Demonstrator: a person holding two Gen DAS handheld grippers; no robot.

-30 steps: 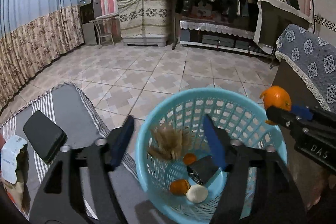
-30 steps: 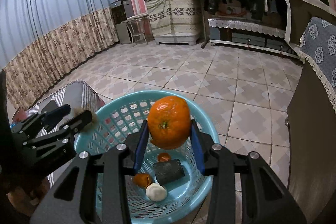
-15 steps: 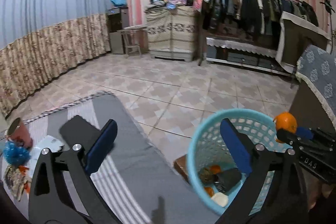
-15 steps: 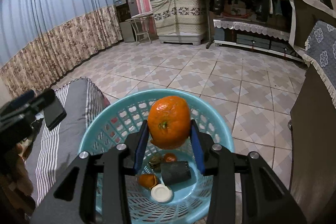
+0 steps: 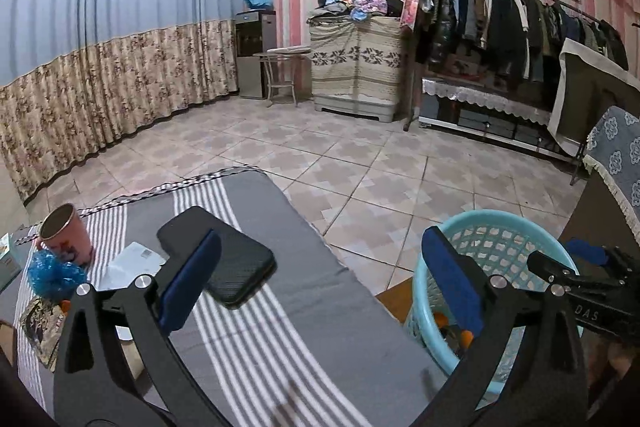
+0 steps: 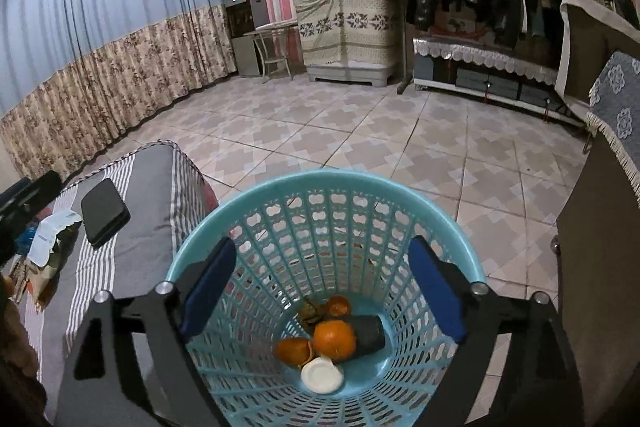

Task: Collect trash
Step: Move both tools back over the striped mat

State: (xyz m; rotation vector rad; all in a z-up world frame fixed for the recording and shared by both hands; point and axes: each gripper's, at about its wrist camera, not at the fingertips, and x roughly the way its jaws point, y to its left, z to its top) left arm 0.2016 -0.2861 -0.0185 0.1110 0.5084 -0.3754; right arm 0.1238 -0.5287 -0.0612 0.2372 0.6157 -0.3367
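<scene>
Your right claw (image 6: 320,291) is now spread wide and holds nothing: the orange (image 6: 334,343) it gripped half a second ago has dropped and lies on the bottom of the blue basket (image 6: 320,183), at 6 o'clock in the right wrist view, touching the orange peel (image 6: 294,350) and the white lid (image 6: 322,375). So this piece of trash is collected. Your left claw (image 5: 316,291) is also wide and empty, and it has turned from the basket toward the striped bed (image 5: 304,311). There, at 9 o'clock, the blue wrapper (image 5: 50,273) lies beside the pink cup (image 5: 66,235), probably next to collect. On the right claw's body you can read "DAS" (image 5: 587,315).
</scene>
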